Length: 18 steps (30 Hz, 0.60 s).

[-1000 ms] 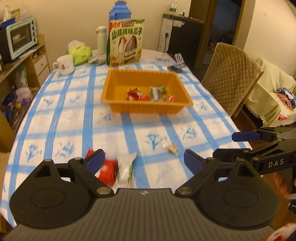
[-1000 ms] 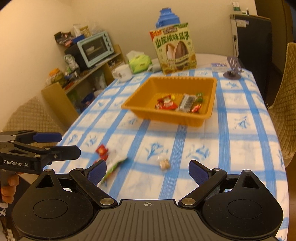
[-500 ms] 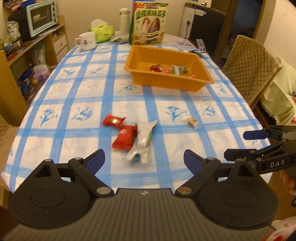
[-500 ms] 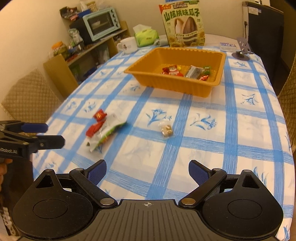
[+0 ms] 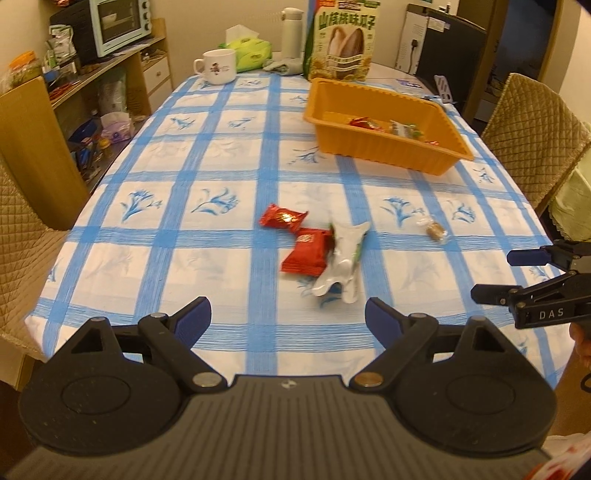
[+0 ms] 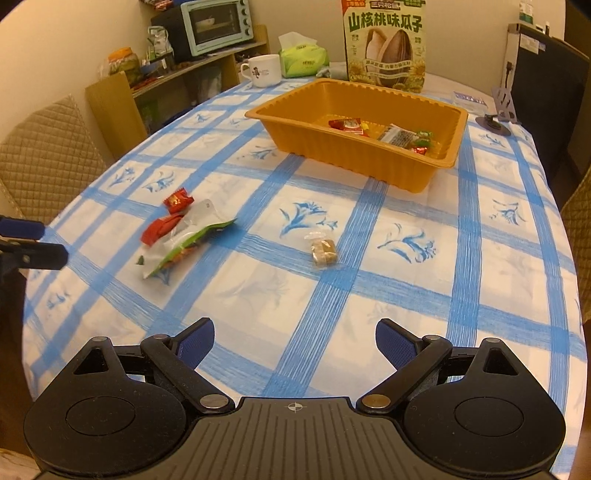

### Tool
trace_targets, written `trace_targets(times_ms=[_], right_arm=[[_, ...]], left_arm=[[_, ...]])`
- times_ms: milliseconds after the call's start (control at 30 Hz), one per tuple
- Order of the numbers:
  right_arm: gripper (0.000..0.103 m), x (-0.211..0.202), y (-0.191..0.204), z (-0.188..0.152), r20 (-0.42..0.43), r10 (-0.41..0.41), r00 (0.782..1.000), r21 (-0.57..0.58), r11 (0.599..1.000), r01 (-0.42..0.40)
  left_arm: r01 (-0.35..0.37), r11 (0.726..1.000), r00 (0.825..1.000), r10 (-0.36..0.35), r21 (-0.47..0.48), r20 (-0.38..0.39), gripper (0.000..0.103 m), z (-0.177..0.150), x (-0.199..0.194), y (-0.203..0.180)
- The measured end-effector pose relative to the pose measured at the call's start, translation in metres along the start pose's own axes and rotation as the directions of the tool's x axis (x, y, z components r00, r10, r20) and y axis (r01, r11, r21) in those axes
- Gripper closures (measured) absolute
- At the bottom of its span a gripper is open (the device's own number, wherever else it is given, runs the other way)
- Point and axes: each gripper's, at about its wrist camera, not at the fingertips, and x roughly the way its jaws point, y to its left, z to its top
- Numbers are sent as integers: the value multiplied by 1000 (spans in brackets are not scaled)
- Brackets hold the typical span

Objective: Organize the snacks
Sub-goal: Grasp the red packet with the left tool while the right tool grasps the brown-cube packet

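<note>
An orange tray (image 5: pixel 384 151) (image 6: pixel 332 155) holds several wrapped snacks on the blue-checked table. Loose on the cloth lie a small red packet (image 5: pixel 282 218) (image 6: pixel 178 199), a larger red packet (image 5: pixel 306 253) (image 6: pixel 160 229), a white and green pouch (image 5: pixel 341 266) (image 6: pixel 184 243) and a small clear-wrapped brown sweet (image 5: pixel 434 232) (image 6: pixel 324 252). My left gripper (image 5: pixel 288 319) is open and empty above the near table edge, short of the pouch. My right gripper (image 6: pixel 294 341) is open and empty, short of the brown sweet; it also shows in the left wrist view (image 5: pixel 506 275).
A sunflower-seed bag (image 5: pixel 341 40), white mug (image 5: pixel 218 66), tissue pack (image 5: pixel 249 55) and flask (image 5: pixel 291 33) stand at the far end. Quilted chairs (image 5: pixel 532 133) (image 6: pixel 44 155) flank the table. A shelf with a toaster oven (image 5: pixel 114 26) is at the left.
Both grippers have pulled back and risen from the table, so the loose snacks now lie farther ahead. Both stay open. No snack has moved.
</note>
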Motion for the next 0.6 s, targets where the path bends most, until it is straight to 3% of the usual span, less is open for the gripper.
trace_targets(times_ms=[300, 600], right_arm=[[37, 27, -13, 19, 29, -25, 999, -30, 999, 25], [54, 55, -15, 37, 36, -29, 999, -78, 996, 32]], left_arm=[[-53, 998, 999, 52, -46, -3, 18, 1, 7, 27], [-84, 993, 996, 83, -78, -8, 18, 4, 14, 46]])
